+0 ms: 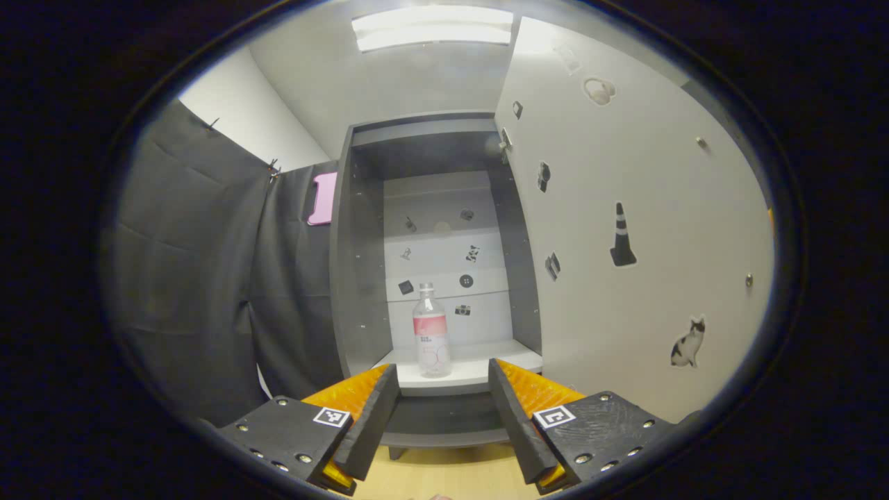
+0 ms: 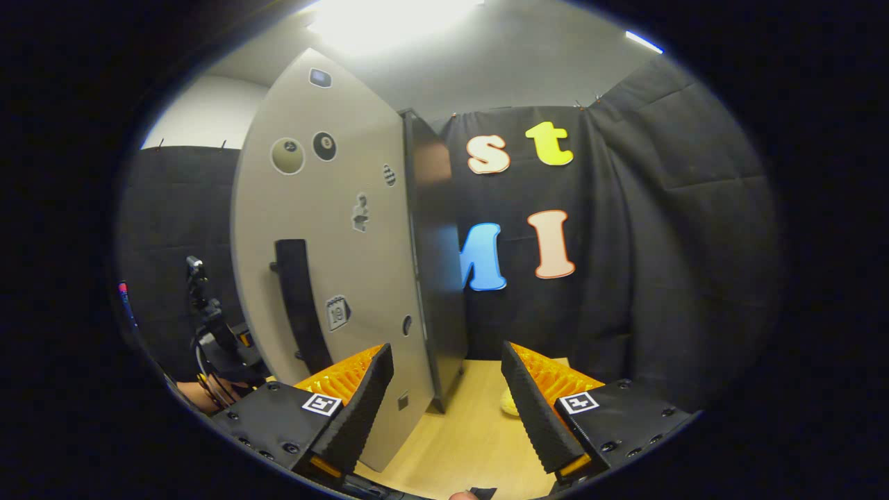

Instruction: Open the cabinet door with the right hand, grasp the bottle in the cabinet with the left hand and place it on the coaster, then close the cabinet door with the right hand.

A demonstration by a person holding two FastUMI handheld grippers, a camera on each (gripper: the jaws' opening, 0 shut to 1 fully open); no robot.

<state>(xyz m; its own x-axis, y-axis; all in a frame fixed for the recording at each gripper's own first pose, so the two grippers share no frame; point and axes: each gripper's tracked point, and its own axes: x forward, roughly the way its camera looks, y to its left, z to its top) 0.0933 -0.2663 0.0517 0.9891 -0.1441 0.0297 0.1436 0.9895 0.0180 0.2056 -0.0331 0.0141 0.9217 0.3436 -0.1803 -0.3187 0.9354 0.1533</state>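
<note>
The cabinet (image 1: 361,264) stands on the worktop (image 2: 479,430) with its door (image 1: 625,229) swung wide open; in the left gripper view the door's pale inner face, dotted with stickers, stands to the right of the opening, and in the right gripper view its outer face shows with a dark vertical handle (image 2: 300,305) on it. Inside, on the cabinet's white shelf (image 1: 479,371), the bottle (image 1: 430,332) stands upright, clear with a pink-and-white label, near the middle. The left tongs (image 1: 443,410) are released, fingers spread wide, level with the shelf's front edge and apart from the bottle. The right tongs (image 2: 444,406) are likewise released, with the door's lower edge between their fingers, touching neither that I can tell.
</note>
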